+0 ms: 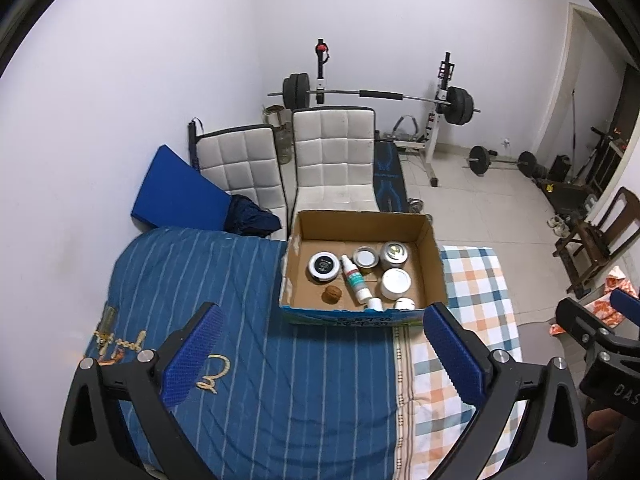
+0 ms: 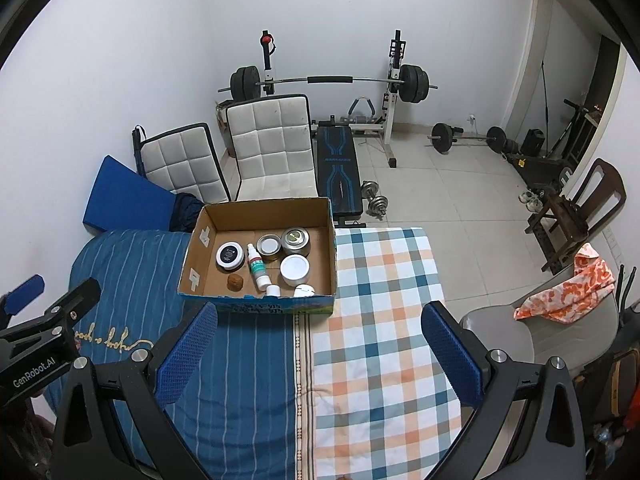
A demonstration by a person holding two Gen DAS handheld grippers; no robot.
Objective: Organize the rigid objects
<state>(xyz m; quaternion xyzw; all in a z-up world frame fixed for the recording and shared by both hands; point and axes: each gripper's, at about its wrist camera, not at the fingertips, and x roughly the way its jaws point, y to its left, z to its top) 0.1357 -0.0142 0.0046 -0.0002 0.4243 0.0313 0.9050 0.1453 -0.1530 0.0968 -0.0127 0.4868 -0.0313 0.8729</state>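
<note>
The cardboard box (image 1: 362, 236) stands on the bed, at the border where the blue striped cover (image 1: 248, 320) meets the checked blanket (image 1: 476, 292). All the small things lie inside the box, on its bottom.

In the left part of the box is a round black jar (image 1: 323, 266) with a white ring. Just in front of it, toward the near wall of the box, lies a brown walnut (image 1: 333, 294). To the right of the black jar a white spray bottle (image 1: 355, 279) with a green label lies on its side, slanted. Behind the bottle, toward the far wall of the box, stands a flat metal tin (image 1: 365, 257), and to the right of this tin a taller silver tin (image 1: 395, 255). In front of the silver tin is a wide white jar (image 1: 396, 283). Against the near wall of the box stand a small white cap (image 1: 375, 304) and a small white pot (image 1: 404, 303), partly hidden by the wall.

The left tongs (image 1: 318, 360) hang over the blue striped cover, in front of the box, with the jaws spread wide and nothing between them. The right tongs (image 2: 320, 354) hang over the checked blanket, also in front of the box, jaws wide apart and empty.

Behind the box stand two white padded chairs (image 1: 334, 156).
</note>
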